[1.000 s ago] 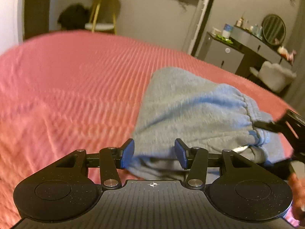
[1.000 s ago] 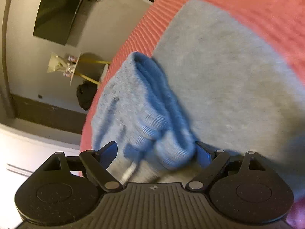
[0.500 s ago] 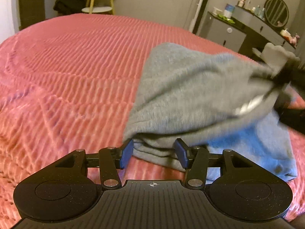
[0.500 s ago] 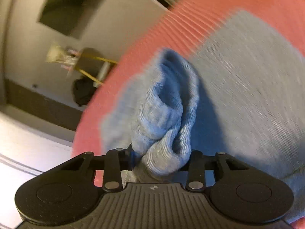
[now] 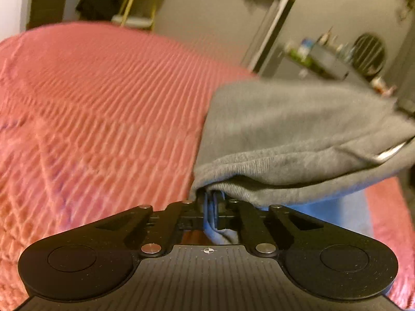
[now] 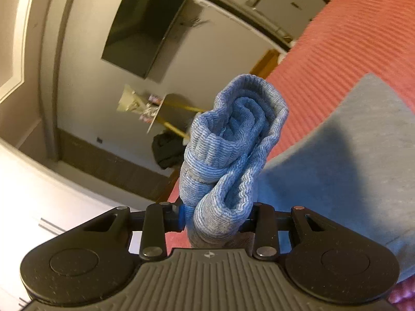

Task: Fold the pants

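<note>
Grey sweatpants (image 5: 293,134) lie on a red ribbed bedspread (image 5: 103,108), their near edge lifted. My left gripper (image 5: 211,208) is shut on a thin corner of the grey fabric at that edge. In the right wrist view the bunched elastic waistband (image 6: 233,145) of the pants stands up between the fingers of my right gripper (image 6: 216,220), which is shut on it and held above the bed. The rest of the pants (image 6: 350,160) spreads out to the right below. A white drawstring (image 5: 389,151) shows at the right in the left wrist view.
Past the bed's far side stand a yellow-legged side table (image 5: 137,5) and a dark bundle (image 5: 96,4). A dresser (image 5: 324,62) with bottles and a round mirror (image 5: 369,54) is at the back right. A dark wall screen (image 6: 147,28) hangs in the right wrist view.
My left gripper went from open around the fabric edge to shut on it. My right gripper closed on the waistband and rose with it, pulling the pants up off the bed.
</note>
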Demonstrator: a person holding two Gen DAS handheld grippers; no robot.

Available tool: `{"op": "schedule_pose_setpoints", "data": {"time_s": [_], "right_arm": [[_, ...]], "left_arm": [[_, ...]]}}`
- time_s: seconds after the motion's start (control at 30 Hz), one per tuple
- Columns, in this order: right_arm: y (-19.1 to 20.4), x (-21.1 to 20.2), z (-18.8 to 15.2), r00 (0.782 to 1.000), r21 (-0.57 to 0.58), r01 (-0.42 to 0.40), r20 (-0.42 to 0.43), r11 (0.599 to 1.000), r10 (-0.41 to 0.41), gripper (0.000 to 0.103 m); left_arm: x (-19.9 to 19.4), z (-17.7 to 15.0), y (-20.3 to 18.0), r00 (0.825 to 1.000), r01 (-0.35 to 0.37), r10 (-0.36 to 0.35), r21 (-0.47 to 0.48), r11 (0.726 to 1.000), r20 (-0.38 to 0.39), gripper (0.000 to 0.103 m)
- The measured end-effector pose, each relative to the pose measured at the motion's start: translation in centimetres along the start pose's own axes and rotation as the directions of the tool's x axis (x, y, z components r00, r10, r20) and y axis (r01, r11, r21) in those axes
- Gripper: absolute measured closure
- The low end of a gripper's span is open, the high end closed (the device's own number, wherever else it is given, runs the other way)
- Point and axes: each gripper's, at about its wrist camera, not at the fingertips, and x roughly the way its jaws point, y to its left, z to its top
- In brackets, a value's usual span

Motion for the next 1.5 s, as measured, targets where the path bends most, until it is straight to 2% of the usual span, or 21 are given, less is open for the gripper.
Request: {"op": "schedule_pose_setpoints", "data": {"time_s": [0.1, 0.17, 0.23, 0.27, 0.33, 0.37, 0.43, 0.5, 0.6, 0.67, 0.7, 0.77, 0.83, 0.87, 0.9, 0.97, 1.0, 1.17, 1.27, 1.5], "right_arm": [[-1.5, -1.4, 0.7, 1.0, 0.023, 0.014, 0.02, 1.0, -0.015, 0.07], [-2.5, -2.6, 1.0, 0.999, 0.041, 0.019, 0.037, 0.999, -0.021, 0.069], [-3.8, -3.4, 1.2, 0.998, 0.05, 0.037, 0.048, 0.998, -0.039, 0.069], [-4.6, -3.6, 1.3, 0.997, 0.056, 0.05, 0.048, 0.997, -0.053, 0.069], [-6.4, -4.0, 1.3, 0.996, 0.076, 0.079, 0.036, 0.994, -0.082, 0.068], [-7.6, -3.6, 1.1, 0.993, 0.085, 0.111, 0.024, 0.99, -0.114, 0.066], [-9.8, -3.1, 0.8, 0.984, 0.112, 0.176, -0.004, 0.978, -0.177, 0.059], [-12.3, -2.4, 0.2, 0.97, 0.165, 0.244, -0.044, 0.956, -0.24, 0.057], [-14.3, -1.9, -0.9, 0.964, 0.21, 0.264, -0.072, 0.941, -0.254, 0.053], [-14.8, -1.9, -1.1, 0.971, 0.231, 0.24, -0.06, 0.943, -0.233, 0.048], [-14.9, -1.9, -1.0, 0.975, 0.244, 0.224, -0.059, 0.944, -0.216, 0.045], [-15.3, -1.8, -0.9, 0.98, 0.26, 0.199, -0.066, 0.945, -0.188, 0.038], [-15.2, -1.4, -0.7, 0.98, 0.259, 0.2, -0.072, 0.945, -0.188, 0.038], [-15.1, -1.2, -0.6, 0.979, 0.253, 0.203, -0.07, 0.946, -0.191, 0.038], [-15.0, -1.0, -0.6, 0.979, 0.244, 0.201, -0.067, 0.949, -0.19, 0.039], [-15.2, -1.5, -0.8, 0.974, 0.22, 0.226, -0.065, 0.949, -0.217, 0.058], [-15.0, -1.1, -0.7, 0.97, 0.208, 0.242, -0.068, 0.948, -0.233, 0.059], [-13.3, -1.2, -0.8, 0.959, 0.123, 0.284, -0.058, 0.951, -0.279, 0.064], [-12.5, -1.6, -0.5, 0.959, 0.106, 0.283, -0.05, 0.953, -0.279, 0.064], [-10.7, -3.1, 0.3, 0.966, 0.057, 0.259, -0.027, 0.964, -0.258, 0.065]], "left_arm": [[-1.6, -0.1, -0.4, 0.996, 0.067, -0.07, 0.046, 0.997, 0.053, 0.099], [-2.5, -0.5, -1.0, 0.993, 0.1, -0.106, 0.107, 0.989, 0.055, 0.099], [-2.9, -0.7, -1.5, 0.993, 0.104, -0.112, 0.162, 0.981, 0.04, 0.099], [-3.0, -0.7, -1.8, 0.996, 0.082, -0.089, 0.178, 0.981, 0.033, 0.097], [-2.9, -0.8, -2.7, 0.999, 0.024, -0.032, 0.231, 0.973, 0.027, 0.072], [-2.7, -0.8, -3.1, 1.0, -0.009, 0.004, 0.255, 0.967, 0.02, 0.046], [-2.2, -1.0, -3.7, 1.0, -0.029, 0.03, 0.296, 0.955, -0.001, 0.045], [-1.5, -1.3, -4.8, 0.998, -0.001, 0.021, 0.35, 0.937, -0.053, 0.04], [0.3, -2.2, -6.3, 0.984, -0.008, 0.084, 0.438, 0.899, -0.155, 0.036], [1.5, -2.6, -6.9, 0.972, -0.042, 0.145, 0.469, 0.882, -0.186, 0.037], [2.0, -2.5, -6.8, 0.969, -0.048, 0.154, 0.464, 0.885, -0.193, 0.039], [2.1, -1.9, -6.5, 0.975, -0.051, 0.137, 0.423, 0.904, -0.175, 0.044], [2.1, -1.3, -6.1, 0.983, -0.045, 0.11, 0.385, 0.922, -0.148, 0.051], [2.4, -1.1, -6.0, 0.982, -0.051, 0.114, 0.376, 0.925, -0.147, 0.06], [2.7, -1.0, -5.9, 0.979, -0.063, 0.13, 0.373, 0.926, -0.156, 0.075], [3.2, -1.1, -5.7, 0.975, -0.073, 0.145, 0.369, 0.926, -0.171, 0.084], [2.7, -1.0, -6.4, 0.975, -0.074, 0.145, 0.368, 0.927, -0.168, 0.088], [2.0, -1.1, -6.8, 0.978, -0.093, 0.158, 0.389, 0.917, -0.138, 0.09], [1.7, -0.9, -7.0, 0.979, -0.104, 0.165, 0.407, 0.907, -0.118, 0.091], [0.3, -0.2, -6.4, 0.987, -0.096, 0.141, 0.409, 0.907, -0.08, 0.092]]}}
